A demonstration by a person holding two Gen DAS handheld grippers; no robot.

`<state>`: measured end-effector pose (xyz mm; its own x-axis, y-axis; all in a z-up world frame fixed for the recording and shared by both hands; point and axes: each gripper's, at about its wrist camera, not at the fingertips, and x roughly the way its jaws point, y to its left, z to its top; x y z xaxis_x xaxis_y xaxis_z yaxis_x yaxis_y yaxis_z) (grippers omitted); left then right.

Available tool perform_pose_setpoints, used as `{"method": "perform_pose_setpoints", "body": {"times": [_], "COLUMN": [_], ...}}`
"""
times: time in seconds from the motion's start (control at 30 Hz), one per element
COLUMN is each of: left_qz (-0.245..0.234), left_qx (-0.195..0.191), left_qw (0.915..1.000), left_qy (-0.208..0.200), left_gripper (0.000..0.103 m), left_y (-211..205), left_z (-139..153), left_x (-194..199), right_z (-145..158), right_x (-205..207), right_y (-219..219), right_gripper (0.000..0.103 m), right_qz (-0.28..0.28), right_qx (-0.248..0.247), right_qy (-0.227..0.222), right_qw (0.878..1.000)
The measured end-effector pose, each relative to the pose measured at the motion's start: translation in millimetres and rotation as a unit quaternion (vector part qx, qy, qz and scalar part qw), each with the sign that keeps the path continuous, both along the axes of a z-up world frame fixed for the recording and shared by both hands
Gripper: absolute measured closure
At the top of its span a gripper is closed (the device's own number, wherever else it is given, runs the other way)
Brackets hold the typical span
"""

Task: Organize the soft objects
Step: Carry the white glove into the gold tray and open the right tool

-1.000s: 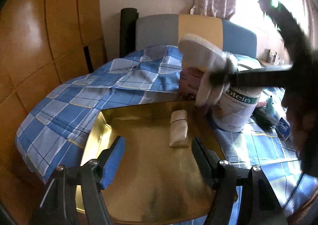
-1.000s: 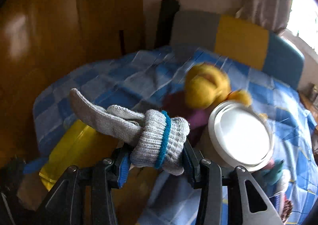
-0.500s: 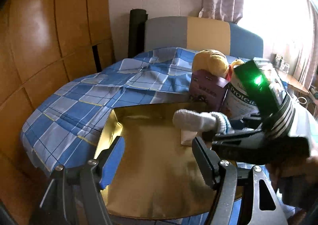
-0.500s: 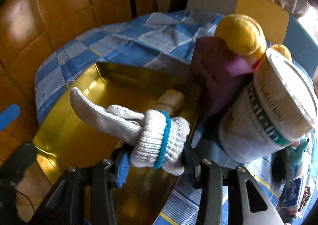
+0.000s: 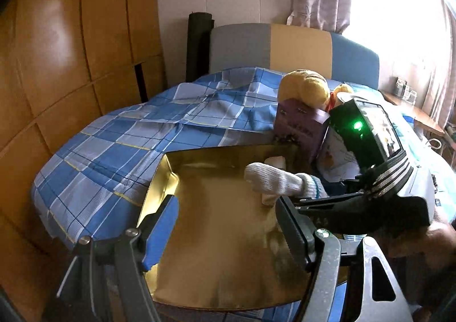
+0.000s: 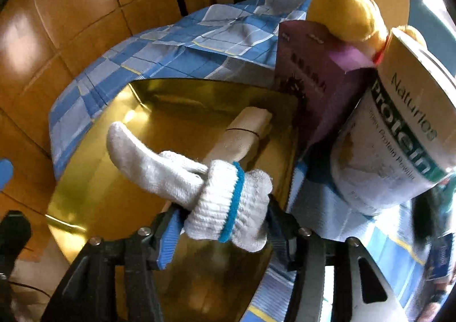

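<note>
Fingers of the right gripper clamp a white knitted glove at its cuff, above the gold tray just ahead. A cream roll lies in the tray beyond. Left gripper hovers open and empty over the tray's near edge.

**Bed with tray, box, tub and toy**

A bed under a blue checked cover carries a gold tray. Just beyond the tray's far corner stand a purple box and a white protein tub, with a yellow plush toy behind them.
</note>
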<state>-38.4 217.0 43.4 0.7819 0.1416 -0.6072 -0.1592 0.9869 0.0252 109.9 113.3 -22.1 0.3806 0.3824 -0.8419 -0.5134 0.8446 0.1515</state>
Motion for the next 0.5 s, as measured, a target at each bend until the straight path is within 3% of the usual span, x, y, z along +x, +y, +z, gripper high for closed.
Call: {"method": "perform_pose_setpoints", "body": {"times": [0.23,0.5], "left_qz": [0.001,-0.003], "left_qx": [0.000,0.003], "left_qw": [1.0000,1.0000], "left_qy": [-0.004,-0.002], "left_gripper": [0.027,0.027], "left_y": [2,-3], "left_z": [0,-1], "left_x": [-3,-5], "right_z": [14,34], "right_x": [-7,-23], "right_y": [-10,-37], "right_gripper": [0.042,0.042], "right_qz": [-0.013,-0.033], "right_qx": [0.036,0.036], "right_qy": [-0.019,-0.062], "right_qw": [0.999,0.997]}}
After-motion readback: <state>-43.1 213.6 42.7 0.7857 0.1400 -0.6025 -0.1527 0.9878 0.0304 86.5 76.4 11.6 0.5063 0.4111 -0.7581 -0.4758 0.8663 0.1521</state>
